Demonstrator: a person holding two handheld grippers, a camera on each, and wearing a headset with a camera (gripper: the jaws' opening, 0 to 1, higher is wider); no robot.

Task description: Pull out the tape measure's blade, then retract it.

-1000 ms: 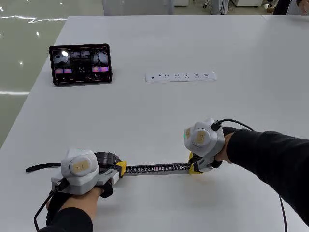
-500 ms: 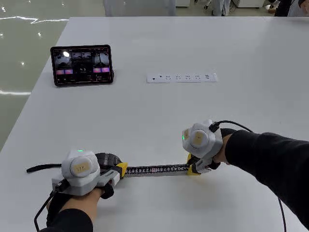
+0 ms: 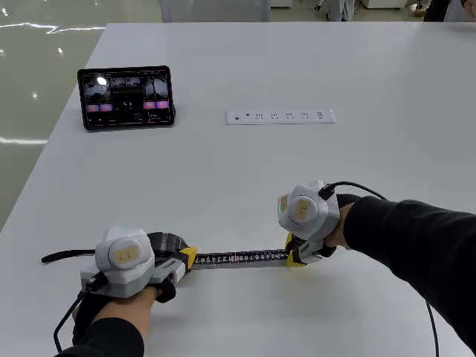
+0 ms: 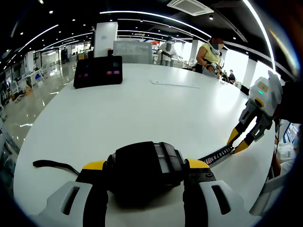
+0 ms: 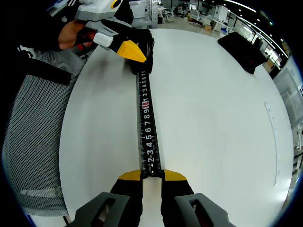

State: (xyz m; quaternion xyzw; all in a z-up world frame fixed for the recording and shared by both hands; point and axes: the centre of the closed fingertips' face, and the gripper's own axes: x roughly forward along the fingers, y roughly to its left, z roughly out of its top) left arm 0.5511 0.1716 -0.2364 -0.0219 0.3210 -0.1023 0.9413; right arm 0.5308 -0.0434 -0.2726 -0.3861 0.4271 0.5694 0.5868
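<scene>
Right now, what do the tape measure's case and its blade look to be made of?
The case: black, matte, grooved on top, so probably plastic with a rubbery grip. The blade: thin flat black strip with white printed numerals, likely coated steel, though the look alone can't confirm.

Black-cased tape measure [image 4: 144,171] is clamped between the left gripper's [image 3: 180,258] jaws. Its black strap [image 3: 65,256] trails behind the case. The blade [image 5: 147,124], dark with white numerals, runs out straight, its end pinched in the right gripper [image 5: 152,177].
</scene>
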